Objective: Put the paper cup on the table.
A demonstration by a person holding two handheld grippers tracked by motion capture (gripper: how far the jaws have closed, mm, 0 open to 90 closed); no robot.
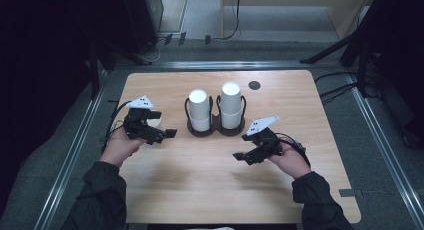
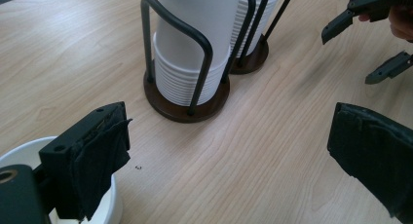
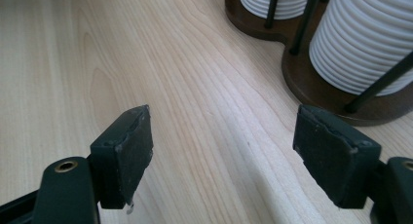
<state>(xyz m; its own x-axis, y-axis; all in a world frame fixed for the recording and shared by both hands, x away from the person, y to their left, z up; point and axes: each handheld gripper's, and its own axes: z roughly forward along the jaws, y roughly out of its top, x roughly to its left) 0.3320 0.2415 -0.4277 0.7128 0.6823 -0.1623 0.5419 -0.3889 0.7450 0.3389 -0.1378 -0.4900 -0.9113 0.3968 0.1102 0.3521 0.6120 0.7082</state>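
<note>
Counter (image 1: 220,180) of pale wood spreads out in front of you, with your forearms coming in over its near edge. At its middle stands a dark double holder (image 1: 216,129), a figure-eight base with wire loops rising around two stacks of white cups: the left stack (image 1: 199,110) and the slightly taller right stack (image 1: 231,105). In the left gripper view the ribbed rims of the nearer stack (image 2: 192,63) sit inside the loops, upright.

Your left gripper (image 1: 167,134) is held low over the counter to the left of the holder, pointing toward it but apart from it; its jaws stand wide with nothing but bare wood between them. Your right gripper (image 1: 240,155) sits in front of the holder's right half, angled toward the middle of the counter, near the base but not touching; its jaws also stand wide and hold nothing.

A single white cup (image 2: 109,204) stands on the counter just under your left gripper, its rim showing beside and behind the left jaw; whether it touches the jaw you cannot tell from here.

A small dark round disc (image 1: 254,85) lies on the far part of the counter.
</note>
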